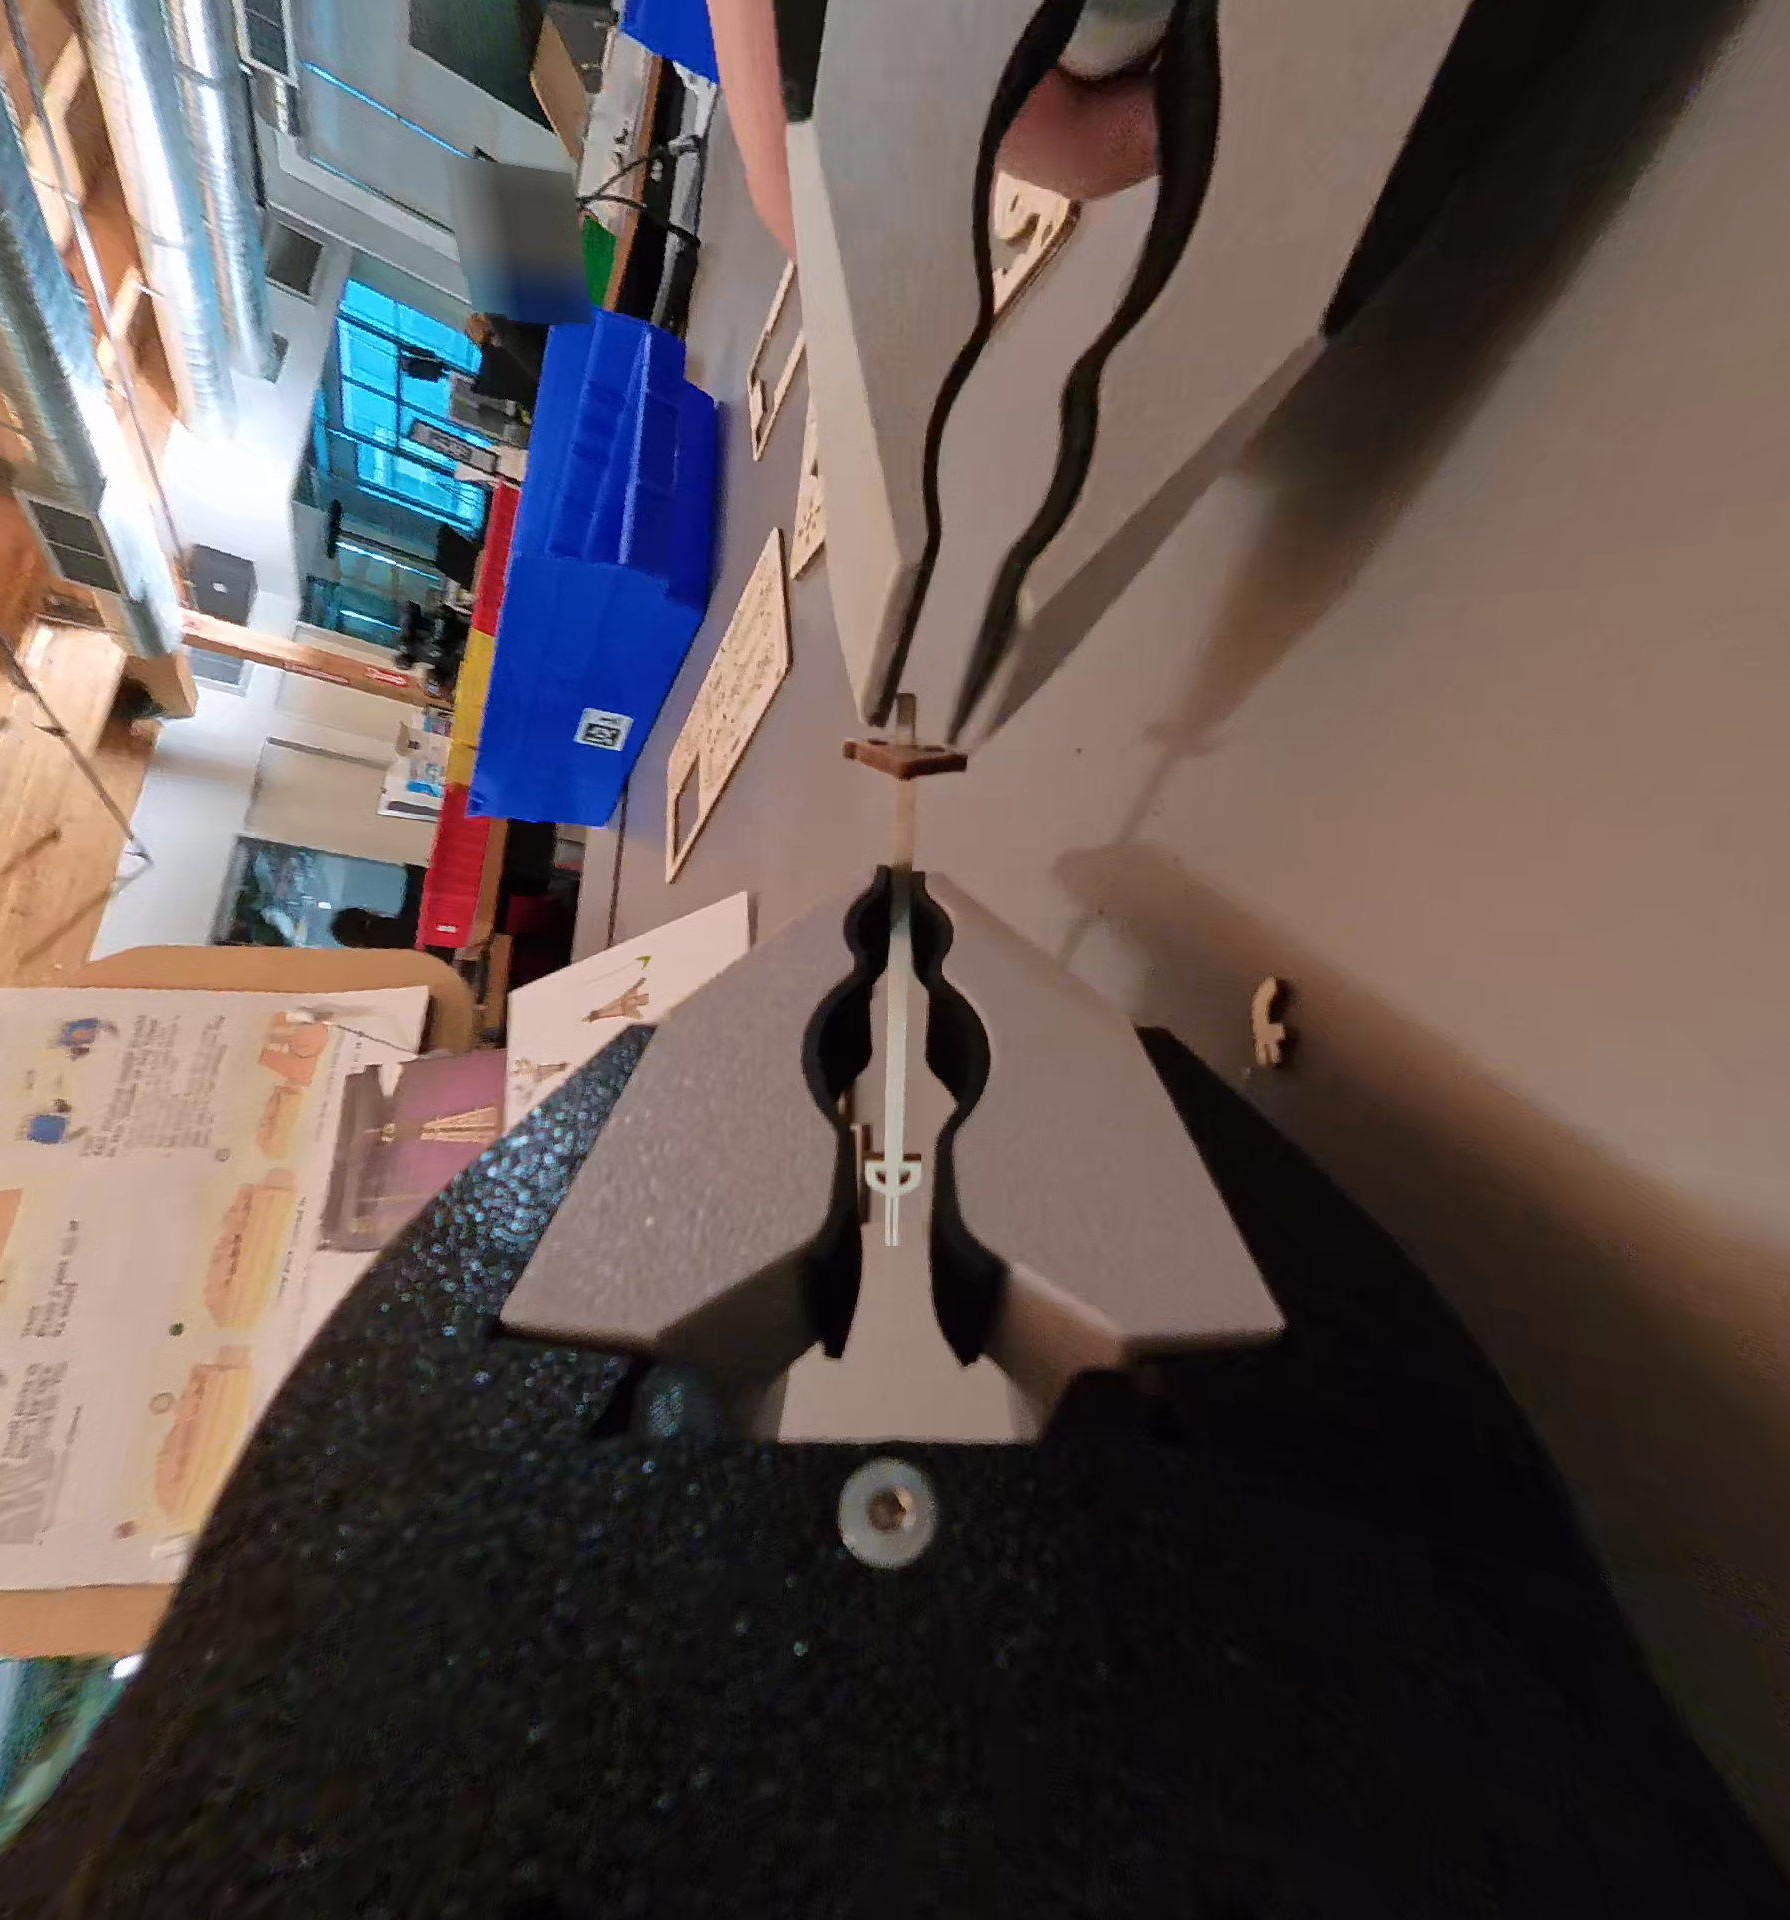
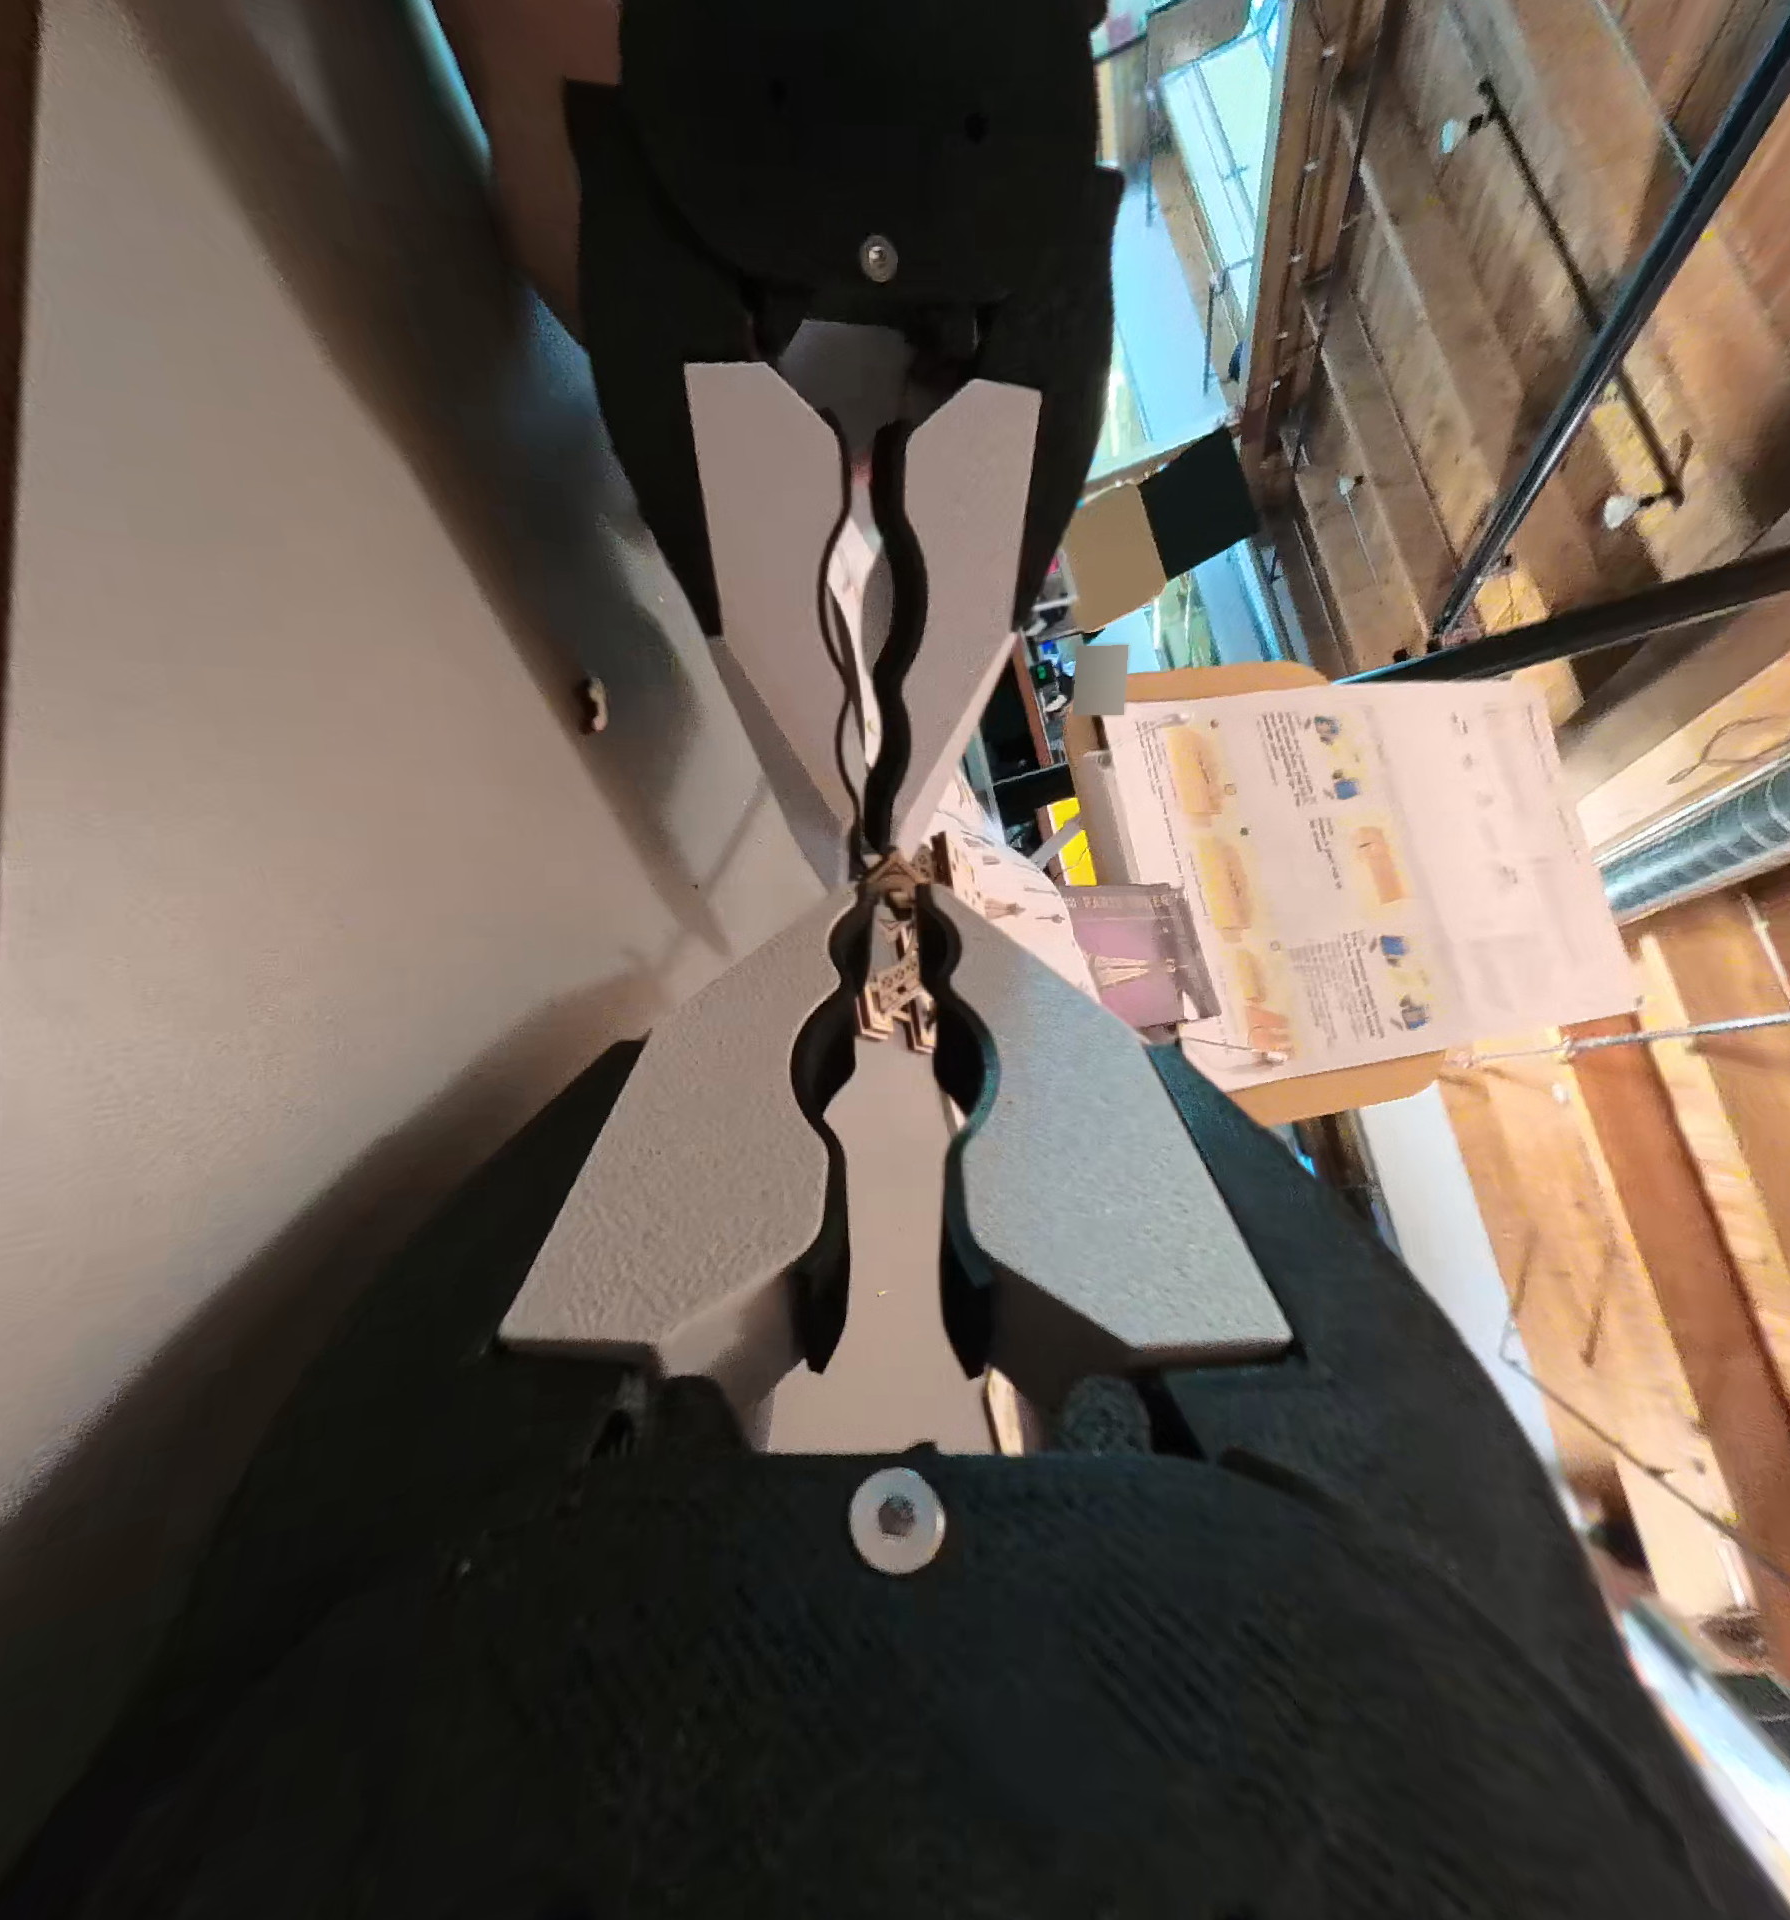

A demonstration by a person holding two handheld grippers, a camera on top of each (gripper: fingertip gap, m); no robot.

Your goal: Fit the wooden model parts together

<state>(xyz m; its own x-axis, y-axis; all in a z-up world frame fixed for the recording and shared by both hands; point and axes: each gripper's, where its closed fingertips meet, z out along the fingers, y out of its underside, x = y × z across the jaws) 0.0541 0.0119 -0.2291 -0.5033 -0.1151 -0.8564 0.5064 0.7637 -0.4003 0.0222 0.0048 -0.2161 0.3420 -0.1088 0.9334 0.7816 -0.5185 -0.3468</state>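
A thin pale wooden strip (image 1: pixel 902 997) stands edge-on between two grippers. A small dark-edged square wooden piece (image 1: pixel 904 756) sits threaded across its far end. A loose curved part (image 1: pixel 1268 1023) lies on the table to the right.

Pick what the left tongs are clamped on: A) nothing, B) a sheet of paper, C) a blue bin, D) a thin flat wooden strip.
D: the left tongs pinch a thin flat wooden strip edge-on, its far end passing through a small dark wooden piece.
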